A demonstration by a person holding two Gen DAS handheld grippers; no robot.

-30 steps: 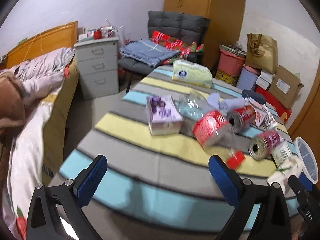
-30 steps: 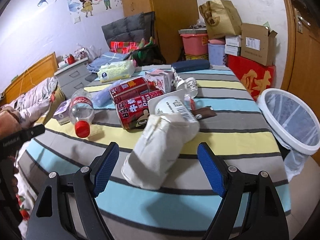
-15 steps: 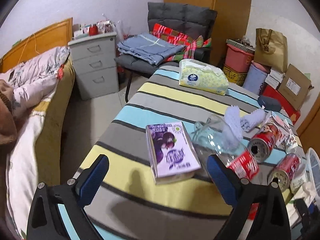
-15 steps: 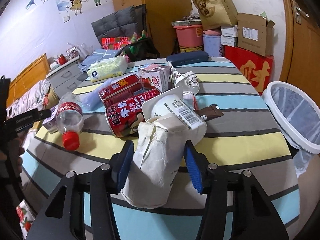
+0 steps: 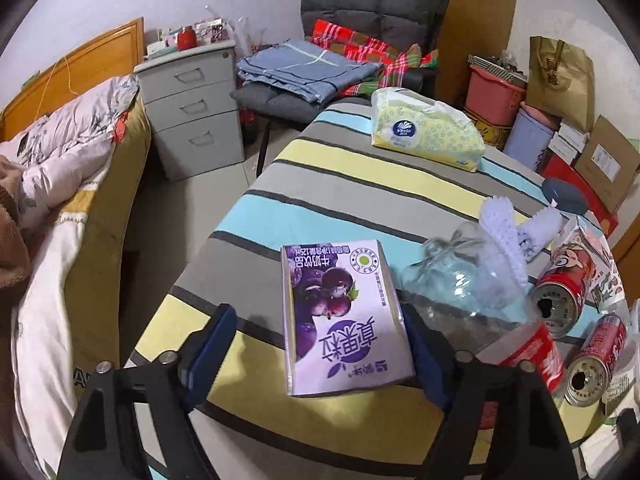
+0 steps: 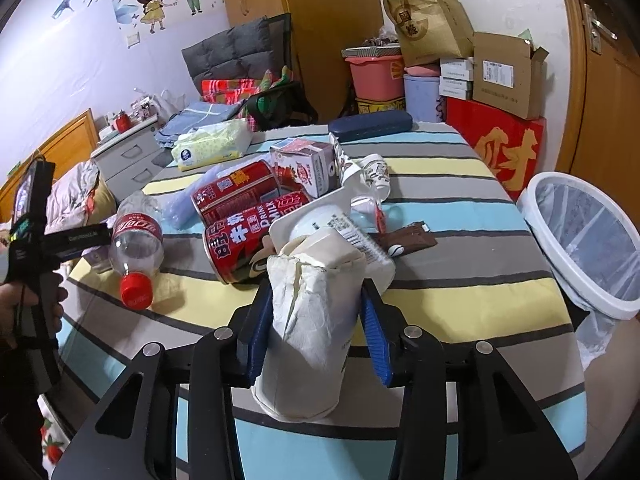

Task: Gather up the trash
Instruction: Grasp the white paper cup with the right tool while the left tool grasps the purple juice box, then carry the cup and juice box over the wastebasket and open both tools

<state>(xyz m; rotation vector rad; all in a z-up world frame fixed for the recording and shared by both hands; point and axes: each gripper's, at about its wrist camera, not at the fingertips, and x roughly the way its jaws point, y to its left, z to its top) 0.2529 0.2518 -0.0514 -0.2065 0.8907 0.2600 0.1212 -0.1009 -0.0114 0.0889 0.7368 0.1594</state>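
Right wrist view: right gripper (image 6: 317, 320) pinches crumpled white carton (image 6: 312, 316).
Bin (image 6: 584, 236): to its right, near.
Left gripper (image 5: 320, 354): spread around purple carton (image 5: 344, 316), long axis running away between the fingers.

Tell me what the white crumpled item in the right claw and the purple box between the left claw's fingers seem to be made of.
The crumpled white paper bag, held in the right claw, looks like matte paper: it shows torn edges and sharp creases. The purple grape drink carton, flat between the open left claw, looks like coated paperboard, with a faint sheen, crisp folded edges and printed faces.
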